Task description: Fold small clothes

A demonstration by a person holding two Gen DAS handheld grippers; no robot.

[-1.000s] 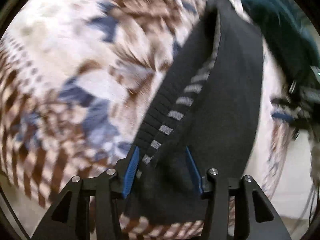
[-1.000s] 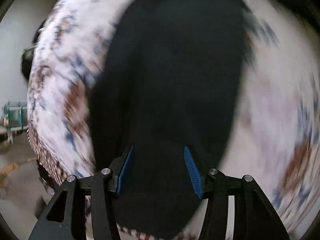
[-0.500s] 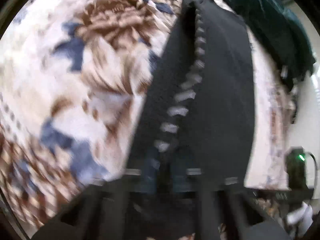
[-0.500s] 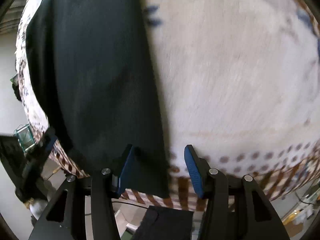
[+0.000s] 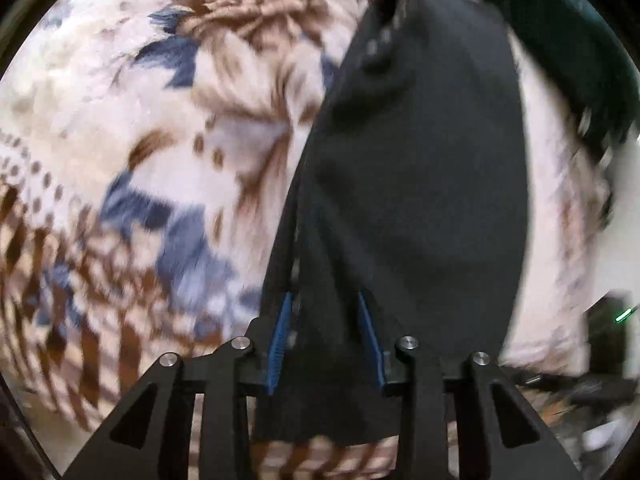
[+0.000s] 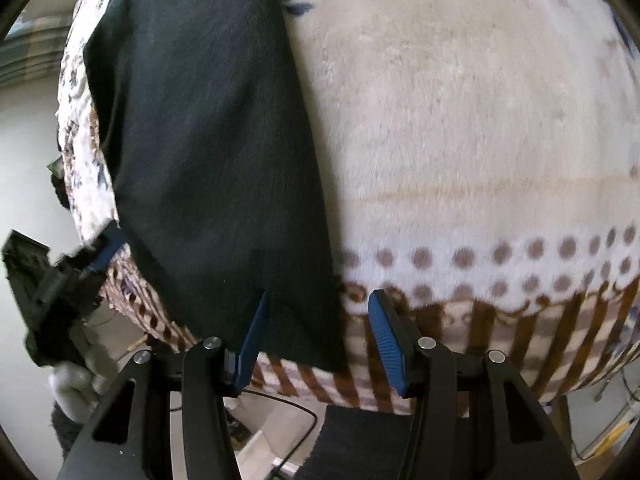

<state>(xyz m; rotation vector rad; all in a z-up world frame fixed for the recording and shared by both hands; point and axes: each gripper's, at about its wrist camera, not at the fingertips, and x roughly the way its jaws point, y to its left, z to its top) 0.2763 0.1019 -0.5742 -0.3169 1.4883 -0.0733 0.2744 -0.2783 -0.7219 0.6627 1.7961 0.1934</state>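
Observation:
A black garment (image 5: 420, 200) lies flat on a fleece blanket (image 5: 160, 140) patterned in white, brown and blue. A ribbed band with pale dashes runs along the garment's left edge. My left gripper (image 5: 324, 320) points steeply down at that edge. Its jaws are opening, with the black cloth between the blue pads (image 5: 280, 320) but no longer pinched. In the right wrist view the same garment (image 6: 208, 140) reaches the blanket's near edge. My right gripper (image 6: 318, 320) stands open over the garment's near right corner, with the cloth's edge between its fingers.
A dark teal cloth (image 5: 560, 40) lies at the blanket's far right. A box with a green light (image 5: 618, 314) sits beyond the blanket's edge. Past the near edge (image 6: 480, 340) are the floor, a cable (image 6: 288, 400) and a dark mat (image 6: 360, 436). A black tool (image 6: 60, 280) shows at the left.
The left jaws closed on the garment's banded edge, then parted again. The right gripper swept from above the garment's middle to its near right corner at the blanket's edge.

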